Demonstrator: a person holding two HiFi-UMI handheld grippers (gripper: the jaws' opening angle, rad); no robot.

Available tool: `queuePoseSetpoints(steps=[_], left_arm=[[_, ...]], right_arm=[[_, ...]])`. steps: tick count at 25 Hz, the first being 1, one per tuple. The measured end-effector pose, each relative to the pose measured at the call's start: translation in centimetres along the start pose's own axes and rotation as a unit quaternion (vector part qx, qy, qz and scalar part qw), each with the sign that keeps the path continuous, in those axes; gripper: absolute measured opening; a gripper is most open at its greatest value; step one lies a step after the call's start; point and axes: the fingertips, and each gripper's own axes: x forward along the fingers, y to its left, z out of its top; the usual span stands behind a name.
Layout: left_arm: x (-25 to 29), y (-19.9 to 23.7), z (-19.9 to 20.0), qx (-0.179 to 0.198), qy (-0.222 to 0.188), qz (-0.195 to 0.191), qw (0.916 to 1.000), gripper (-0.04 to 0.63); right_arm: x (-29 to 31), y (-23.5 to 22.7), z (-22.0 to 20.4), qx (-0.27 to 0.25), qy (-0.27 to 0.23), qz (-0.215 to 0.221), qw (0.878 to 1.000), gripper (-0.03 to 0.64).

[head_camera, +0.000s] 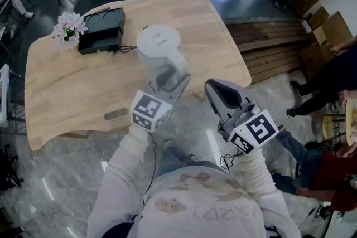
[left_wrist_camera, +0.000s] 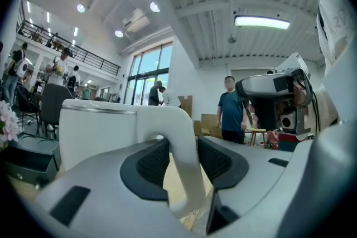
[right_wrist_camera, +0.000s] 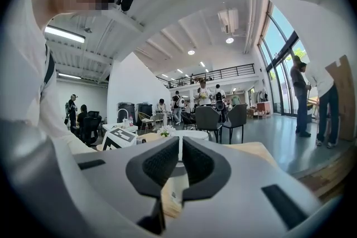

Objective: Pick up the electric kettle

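Note:
A white electric kettle (head_camera: 159,42) is over the middle of the wooden table (head_camera: 67,86); whether it rests on the top I cannot tell. My left gripper (head_camera: 170,79) reaches level to its handle. In the left gripper view the handle (left_wrist_camera: 181,147) runs upright between the two dark pads (left_wrist_camera: 150,161), which touch it on both sides, with the kettle body (left_wrist_camera: 95,136) just beyond. My right gripper (head_camera: 216,91) hovers past the table's near edge, to the right of the kettle, holding nothing. Its jaws (right_wrist_camera: 179,156) stand nearly together, and the kettle (right_wrist_camera: 193,133) shows far behind them.
A black box (head_camera: 103,30) with a cord and a bunch of pale flowers (head_camera: 68,25) sit at the table's far left. A small grey piece (head_camera: 116,115) lies near the front edge. Wooden planks (head_camera: 268,44) and a seated person (head_camera: 329,81) are to the right.

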Motion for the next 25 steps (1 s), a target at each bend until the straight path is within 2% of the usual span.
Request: queuePoseSetpoints(steps=[4, 11, 16, 25], left_arm=[[-1.0, -0.7, 1.5, 0.01, -0.017, 0.006, 0.9998, 0.153], [-3.0, -3.5, 4.3, 0.055, -0.028, 0.011, 0.998, 0.153], [-5.0, -6.1, 6.4, 0.06, -0.045, 0.021, 0.997, 0.155], [-8.5, -12.7, 9.5, 0.109, -0.055, 0.053, 0.9912, 0.155]], right_arm=[[-0.6, 0.5, 0.2, -0.001, -0.005, 0.007, 1.0, 0.026], [-1.7, 1.5, 1.1, -0.007, -0.018, 0.026, 0.999, 0.026], [-3.5, 2.4, 1.9, -0.009, -0.033, 0.042, 0.999, 0.026], [-8.5, 4.5, 3.5, -0.023, -0.061, 0.081, 0.995, 0.026]])
